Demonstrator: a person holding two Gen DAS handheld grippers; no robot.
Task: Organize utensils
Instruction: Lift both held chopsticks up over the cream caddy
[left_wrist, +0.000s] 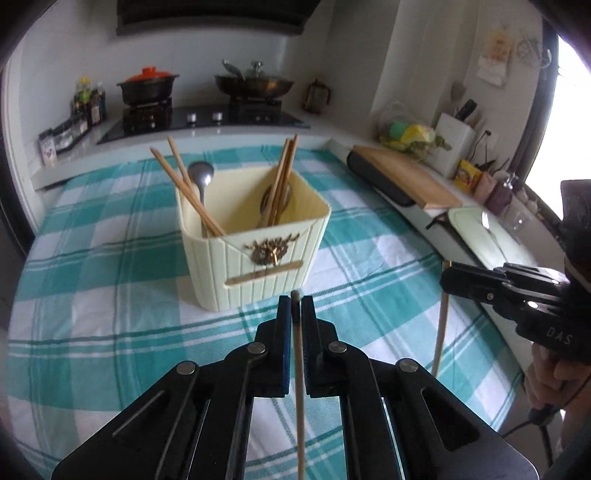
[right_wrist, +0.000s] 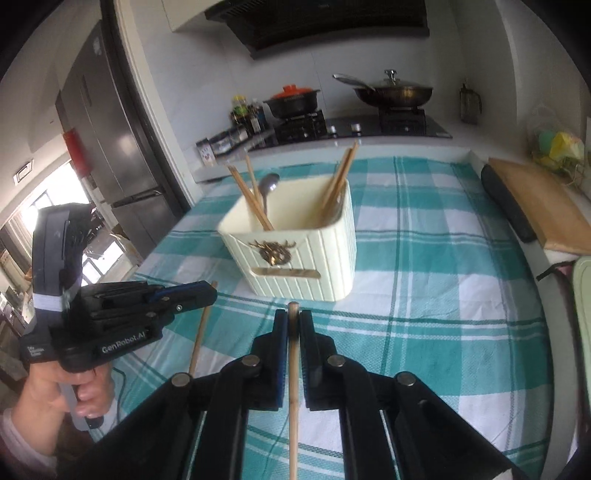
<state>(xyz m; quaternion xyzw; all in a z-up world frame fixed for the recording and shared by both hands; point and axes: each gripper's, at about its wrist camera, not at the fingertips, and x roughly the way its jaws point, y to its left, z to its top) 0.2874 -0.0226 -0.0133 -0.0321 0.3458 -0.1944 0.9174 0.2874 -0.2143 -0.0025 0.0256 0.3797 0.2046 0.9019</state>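
Nearest in the left wrist view, the left gripper (left_wrist: 295, 306) is seen clamped on a wooden chopstick (left_wrist: 298, 387), whose long axis runs along the fingers, its blunt end just proud of the tips and its length trailing back toward the camera. Beyond the tips, the cream utensil box (left_wrist: 258, 236) is found on the checked teal cloth (left_wrist: 110, 258), upright, with chopsticks and a spoon (left_wrist: 201, 177) already leaning inside. At the right edge, the right gripper (left_wrist: 448, 280) is shown closed on a second chopstick (left_wrist: 441, 325) that hangs nearly upright. In the right wrist view, the right gripper (right_wrist: 293, 325) is likewise seen shut on its chopstick (right_wrist: 293, 398), aligned with the fingers; the box (right_wrist: 295, 254) lies straight ahead, farther away and lower. At the left, the left gripper (right_wrist: 210, 295) is held by a hand (right_wrist: 66, 391), its chopstick (right_wrist: 199, 332) slanting downward. Both sticks are judged about equally near the box; insertion would require each to be carried forward over the open rim and tipped end-down.
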